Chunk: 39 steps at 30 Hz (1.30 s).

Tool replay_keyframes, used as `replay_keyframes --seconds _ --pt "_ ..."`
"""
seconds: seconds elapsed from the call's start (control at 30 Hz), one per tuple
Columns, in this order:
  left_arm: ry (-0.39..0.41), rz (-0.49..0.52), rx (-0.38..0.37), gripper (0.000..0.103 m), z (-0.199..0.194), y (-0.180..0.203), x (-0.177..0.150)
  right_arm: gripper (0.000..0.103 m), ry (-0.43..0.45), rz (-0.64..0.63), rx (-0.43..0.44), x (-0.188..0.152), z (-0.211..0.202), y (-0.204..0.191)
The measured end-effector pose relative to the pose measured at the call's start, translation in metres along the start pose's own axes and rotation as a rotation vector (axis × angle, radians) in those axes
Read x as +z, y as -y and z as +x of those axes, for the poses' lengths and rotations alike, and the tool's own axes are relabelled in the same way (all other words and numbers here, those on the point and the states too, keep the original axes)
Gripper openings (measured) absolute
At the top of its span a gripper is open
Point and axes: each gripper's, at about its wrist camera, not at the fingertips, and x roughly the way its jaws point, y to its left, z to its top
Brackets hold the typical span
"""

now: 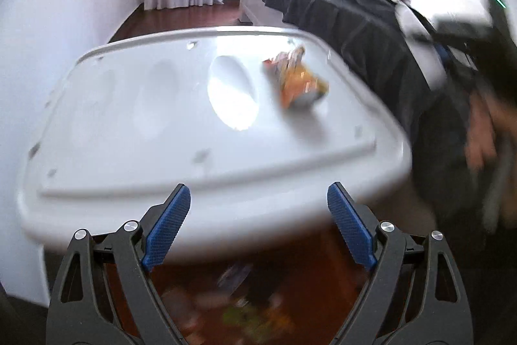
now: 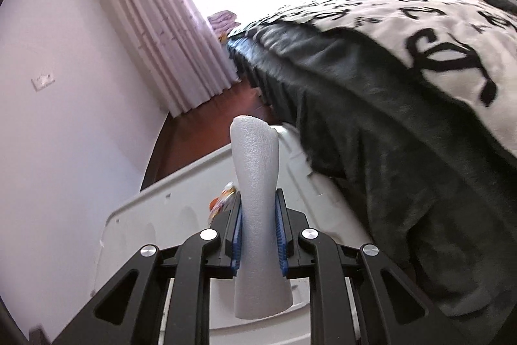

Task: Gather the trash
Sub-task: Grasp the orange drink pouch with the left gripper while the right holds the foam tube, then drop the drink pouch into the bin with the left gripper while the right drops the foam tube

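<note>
Right tongs (image 2: 258, 235) pinch a white pebbled foam tube (image 2: 257, 183) at frame centre; left tongs (image 1: 258, 225) gape empty below a crinkled orange wrapper (image 1: 297, 76) on the glossy white moulded tabletop (image 1: 129, 118)

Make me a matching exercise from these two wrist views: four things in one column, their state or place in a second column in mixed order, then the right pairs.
Column 1
1. white foam tube
2. orange crumpled snack wrapper
3. left gripper
4. dark grey bed cover

Column 2
A. open, nothing between its blue pads
B. lying on the white plastic table top
C. hanging down the bed's side
D. pinched upright in the right gripper

Pairs: 1-D, 2-B, 3-A, 4-C
</note>
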Motion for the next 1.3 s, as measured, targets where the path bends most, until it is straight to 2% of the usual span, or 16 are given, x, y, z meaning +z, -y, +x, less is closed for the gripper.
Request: replay_keyframes --seconds 0.13,0.27,0.43,0.5,0.53,0.57,0.6,0.67,0.7,0.8,1.0,1.2,1.3 --pt "0.006 -0.013 0.022 0.085 0.055 0.032 0.067 0.017 -0.003 0.054 -0.012 0.006 0.001 0.018" --pt "-0.028 -0.052 0.054 0.085 0.107 0.046 0.109 0.017 -0.01 0.102 -0.001 0.01 0.004 0.029" --pt "-0.077 -0.053 0.118 0.085 0.164 0.054 0.136 0.018 -0.013 0.111 0.018 0.019 0.008 0.034" --pt "-0.131 -0.078 0.153 0.085 0.189 0.049 0.14 0.018 -0.015 0.107 0.02 0.017 0.007 0.032" --pt "-0.183 -0.103 0.178 0.084 0.207 0.044 0.138 0.018 -0.015 0.105 0.022 0.015 0.006 0.031" --pt "-0.194 -0.105 0.211 0.085 0.217 0.04 0.136 0.018 -0.017 0.103 0.024 0.015 0.007 0.03" --pt "-0.151 -0.081 0.23 0.075 0.215 0.041 0.136 0.018 -0.02 0.103 0.028 0.016 0.008 0.029" --pt "-0.114 -0.039 0.186 0.055 0.215 0.042 0.134 0.018 -0.022 0.106 0.035 0.016 0.01 0.027" --pt "-0.104 -0.03 0.201 0.038 0.213 0.041 0.133 0.018 -0.022 0.108 0.037 0.016 0.01 0.026" --pt "-0.1 0.014 0.199 0.036 0.21 0.037 0.127 0.018 -0.025 0.11 0.031 0.017 0.016 0.025" --pt "-0.04 0.044 0.267 0.034 0.181 0.02 0.115 0.018 -0.053 0.076 0.009 0.014 0.032 0.016" --pt "0.088 0.145 0.292 0.034 0.106 0.003 0.108 0.018 -0.093 0.0 0.01 0.002 0.047 -0.009" --pt "0.114 0.136 0.281 0.034 0.059 -0.013 0.092 0.018 -0.116 -0.054 0.027 -0.009 0.055 -0.029"
